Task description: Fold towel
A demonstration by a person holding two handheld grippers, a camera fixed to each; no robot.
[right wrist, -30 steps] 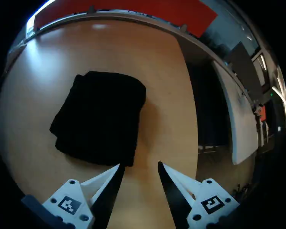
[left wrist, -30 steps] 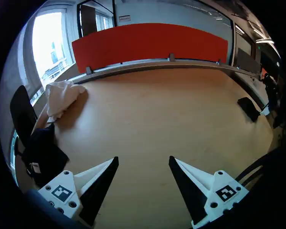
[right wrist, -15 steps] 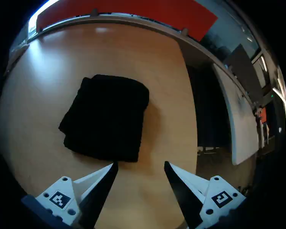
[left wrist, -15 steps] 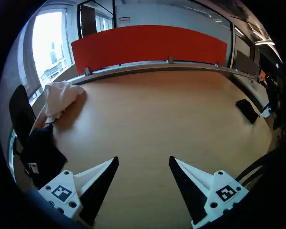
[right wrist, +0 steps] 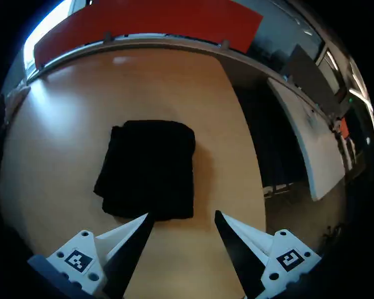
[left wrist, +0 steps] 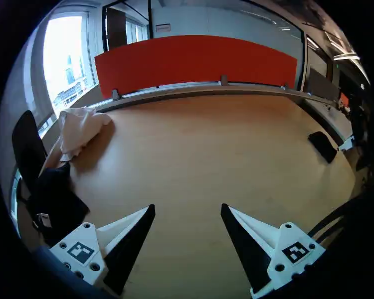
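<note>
On the wooden table (right wrist: 52, 129), in your right gripper view, the black towel (right wrist: 147, 169) lies folded into a flat, roughly square stack, close to the table's right-hand edge. Your right gripper (right wrist: 182, 224) hangs just short of the towel's near edge. Its jaws are spread wide and there is nothing between them. I cannot tell whether it touches the cloth.

In your left gripper view, your left gripper (left wrist: 187, 214) is also wide open and holds nothing. It is poised over bare wood, well apart from the towel, which appears as a small dark shape at the table's far right edge. A crumpled white cloth (left wrist: 80, 129) sits at the far left corner. A dark cloth (left wrist: 55, 199) drapes at the left edge, nearer you. A red screen (left wrist: 197, 57) runs along the table's far side.
</note>
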